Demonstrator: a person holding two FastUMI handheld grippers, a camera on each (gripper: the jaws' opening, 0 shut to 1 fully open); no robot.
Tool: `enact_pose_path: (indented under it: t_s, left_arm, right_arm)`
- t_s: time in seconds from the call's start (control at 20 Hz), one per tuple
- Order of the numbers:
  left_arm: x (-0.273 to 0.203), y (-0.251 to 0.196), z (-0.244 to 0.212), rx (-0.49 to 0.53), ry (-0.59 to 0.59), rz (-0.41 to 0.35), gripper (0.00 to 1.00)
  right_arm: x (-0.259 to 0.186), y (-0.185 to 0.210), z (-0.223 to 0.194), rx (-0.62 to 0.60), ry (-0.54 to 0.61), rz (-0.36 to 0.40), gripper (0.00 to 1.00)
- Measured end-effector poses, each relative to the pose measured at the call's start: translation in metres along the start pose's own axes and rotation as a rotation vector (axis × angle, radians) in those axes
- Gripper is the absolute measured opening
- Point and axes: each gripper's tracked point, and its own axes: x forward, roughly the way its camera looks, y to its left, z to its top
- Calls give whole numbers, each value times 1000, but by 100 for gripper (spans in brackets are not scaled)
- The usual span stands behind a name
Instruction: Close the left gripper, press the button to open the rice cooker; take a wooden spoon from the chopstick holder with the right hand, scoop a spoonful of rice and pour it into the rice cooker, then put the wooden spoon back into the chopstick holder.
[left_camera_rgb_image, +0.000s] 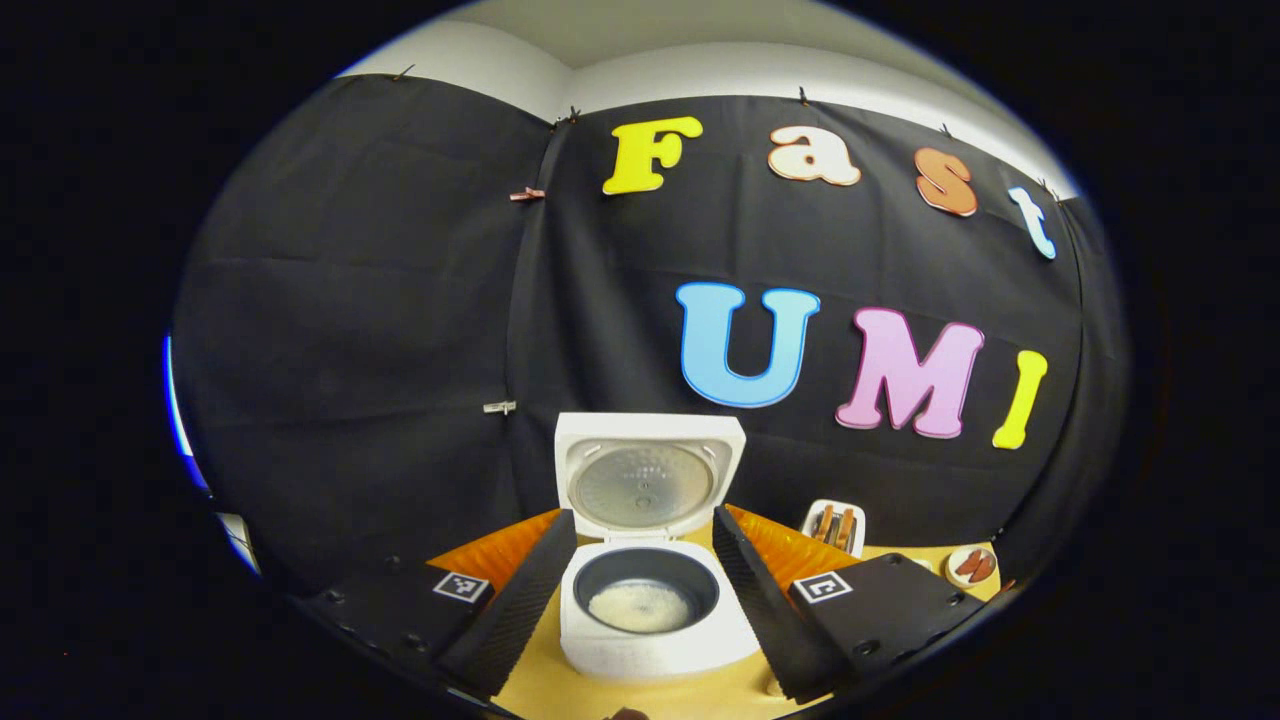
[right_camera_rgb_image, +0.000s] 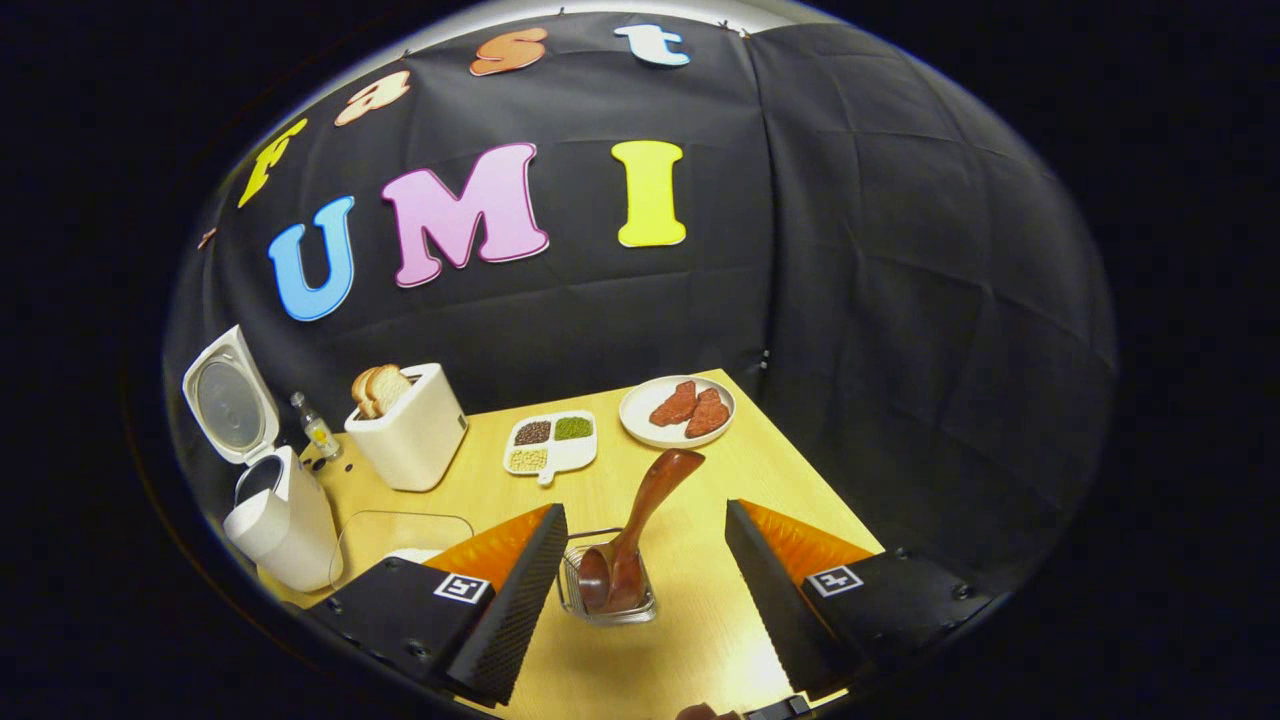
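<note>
The rice cooker stands at the back left of the wooden table, lid swung fully up against the black cloth wall, so the button press looks done. In the left gripper view its dark inner pot lies open to the camera with a pale patch of rice at the bottom. The left gripper hangs in front of it with its jaws wide apart, one on each side of the cooker and touching nothing; I judge it is simply parked there, clear of the pot mouth.

The wooden spoon leans in the small clear chopstick holder, tilted up and to the right. Which end is the bowl is hard to tell, as both ends look broad. The right gripper sits just short of the holder, jaws wide and bracketing it, empty. With rice in the pot and the spoon in the holder, this could be the approach to pick it up or the moment after its return; the pictures do not settle which.

Further out in the right gripper view are a white toaster with bread slices, a small bottle beside the cooker, a divided dish of grains, and a plate with reddish pieces of food. A clear tray lies near the cooker, partly hidden behind the gripper body; whether it holds rice I cannot tell. The table's near edge is cut off.
</note>
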Motion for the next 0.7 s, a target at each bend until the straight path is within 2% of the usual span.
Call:
enact_pose_path:
  t_s: [0.15,0.25,0.4,0.65,0.7]
  left_arm:
    - [35,-3,33,-22,-29,-16,95]
    - [62,-1,51,-3,-33,-32,94]
    - [100,6,64,63,-26,-30,94]
    - [164,7,76,47,1,-66,94]
    - [178,10,73,59,13,-54,94]
  right_arm:
    - [-15,14,14,-70,-44,33,99]
    - [-22,22,23,-92,-72,42,98]
    - [-33,35,32,-71,-86,54,99]
    - [-50,57,46,-42,-126,74,99]
    - [-53,60,47,-40,-126,74,98]
